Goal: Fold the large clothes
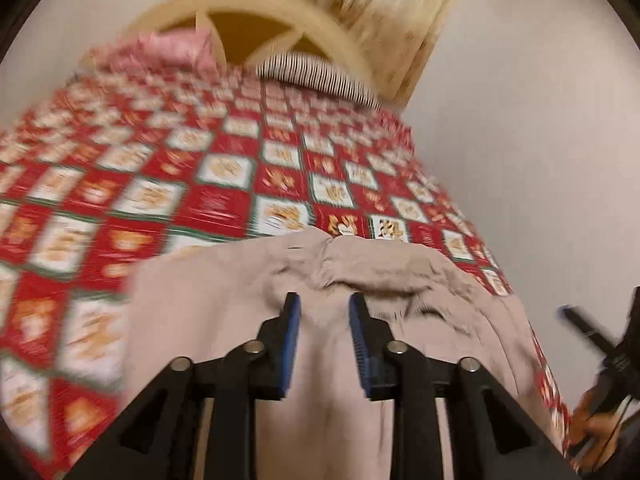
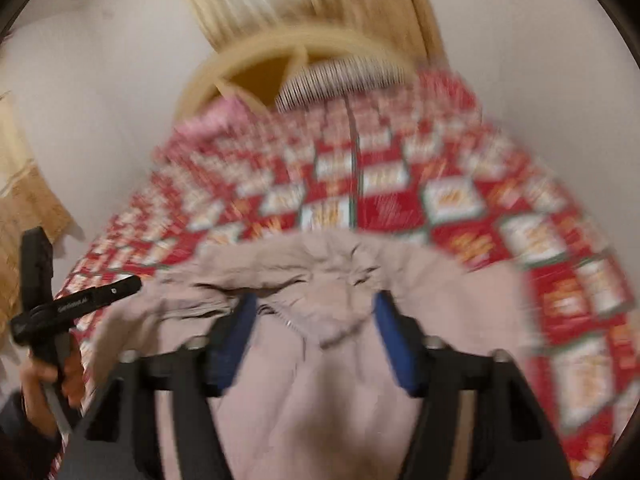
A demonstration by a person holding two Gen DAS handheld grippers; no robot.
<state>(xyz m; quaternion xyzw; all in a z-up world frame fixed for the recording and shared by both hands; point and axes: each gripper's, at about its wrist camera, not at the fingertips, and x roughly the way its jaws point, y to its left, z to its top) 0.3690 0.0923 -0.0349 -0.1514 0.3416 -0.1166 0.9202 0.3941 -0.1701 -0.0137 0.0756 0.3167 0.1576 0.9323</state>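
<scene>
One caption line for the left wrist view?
Open left claw above beige garment on red patterned bedspread.

Even, warm indoor light in both views, no glare, source not visible. Heavy motion blur in both. In the left wrist view the red checked bedspread (image 1: 168, 184) smears toward the left edge; the beige garment (image 1: 320, 320) and blue tool pads (image 1: 294, 344) stay fairly sharp. The right wrist view is blurrier overall: bedspread (image 2: 500, 220) pattern unreadable, garment (image 2: 320, 360) soft. Fisheye bends the headboard (image 1: 256, 20) and walls; black vignette in the corners. Faint shadows in garment folds.
</scene>
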